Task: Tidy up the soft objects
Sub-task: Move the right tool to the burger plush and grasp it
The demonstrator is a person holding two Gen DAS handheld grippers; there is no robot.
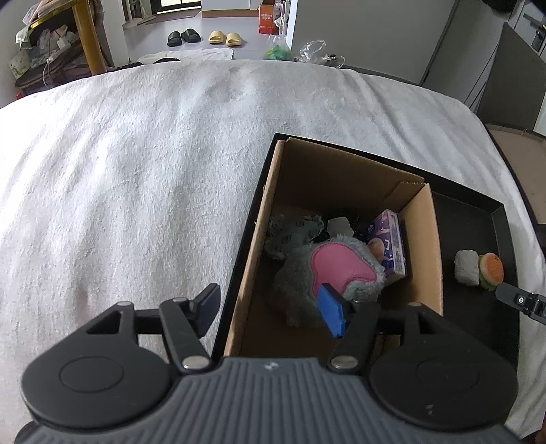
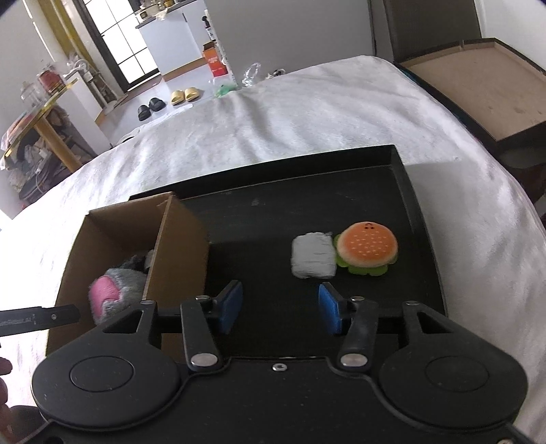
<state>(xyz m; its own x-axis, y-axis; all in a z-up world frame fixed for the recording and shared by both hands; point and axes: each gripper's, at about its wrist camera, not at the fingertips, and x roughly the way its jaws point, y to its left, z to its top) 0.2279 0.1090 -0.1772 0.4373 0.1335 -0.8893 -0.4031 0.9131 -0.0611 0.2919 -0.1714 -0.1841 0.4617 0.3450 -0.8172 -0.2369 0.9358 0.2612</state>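
A cardboard box (image 1: 262, 235) stands at the left end of a black tray (image 1: 477, 307). In it lie a grey-and-pink plush (image 1: 327, 269), a dark grey soft cloth (image 1: 293, 232) and a purple tissue pack (image 1: 390, 246). My left gripper (image 1: 269, 312) is open and empty above the box's near left wall. On the tray's floor lie a white rolled cloth (image 2: 312, 256) and a burger plush (image 2: 367, 247), touching each other. My right gripper (image 2: 279, 307) is open and empty, just short of the rolled cloth. The box (image 2: 177, 246) also shows in the right wrist view.
The tray sits on a white towel-covered surface (image 1: 136, 170). Beyond its far edge are slippers (image 1: 204, 36), an orange carton (image 1: 268, 18) and plastic bags on the floor. A wooden shelf (image 1: 85, 37) stands far left. A brown open crate (image 2: 477, 85) stands to the right.
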